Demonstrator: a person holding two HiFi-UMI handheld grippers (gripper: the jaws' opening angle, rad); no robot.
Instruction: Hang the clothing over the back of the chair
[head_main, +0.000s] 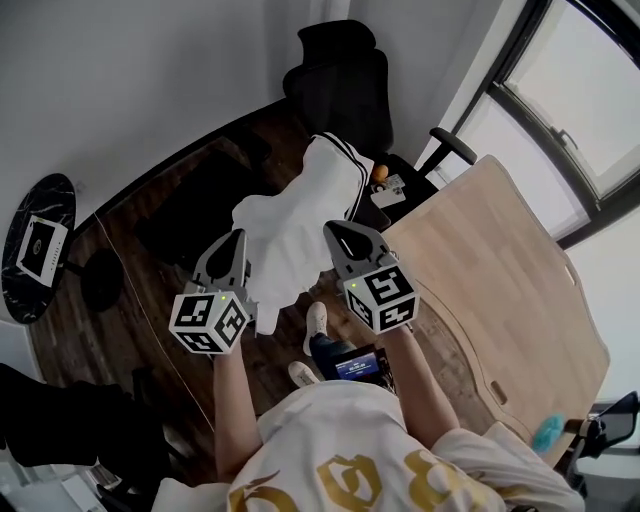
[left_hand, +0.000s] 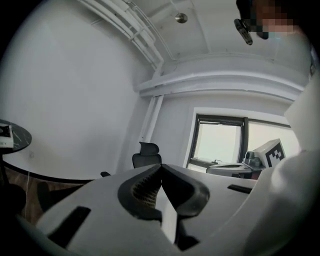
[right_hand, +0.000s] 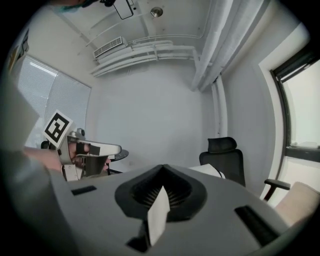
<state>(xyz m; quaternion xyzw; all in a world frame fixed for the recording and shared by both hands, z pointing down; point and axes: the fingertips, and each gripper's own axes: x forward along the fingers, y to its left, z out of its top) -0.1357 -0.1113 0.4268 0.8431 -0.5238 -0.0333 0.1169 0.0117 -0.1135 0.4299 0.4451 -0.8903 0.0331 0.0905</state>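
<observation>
A white garment (head_main: 285, 235) with black stripes at its far end is stretched out between my two grippers. The left gripper (head_main: 238, 238) is shut on its left edge, and a strip of white cloth (left_hand: 166, 210) shows between the closed jaws. The right gripper (head_main: 333, 230) is shut on the right edge, with white cloth (right_hand: 159, 212) pinched the same way. The black high-backed office chair (head_main: 340, 80) stands just beyond the garment's striped end. It also shows ahead in both gripper views, chair (left_hand: 146, 155) and chair (right_hand: 224, 157). Whether the cloth touches it I cannot tell.
A light wooden desk (head_main: 500, 290) runs along the right under the window. A round black side table (head_main: 40, 240) with a white card stands at far left. A small orange object (head_main: 380, 172) lies on the chair's seat. The floor is dark wood; the person's shoes (head_main: 315, 322) are below.
</observation>
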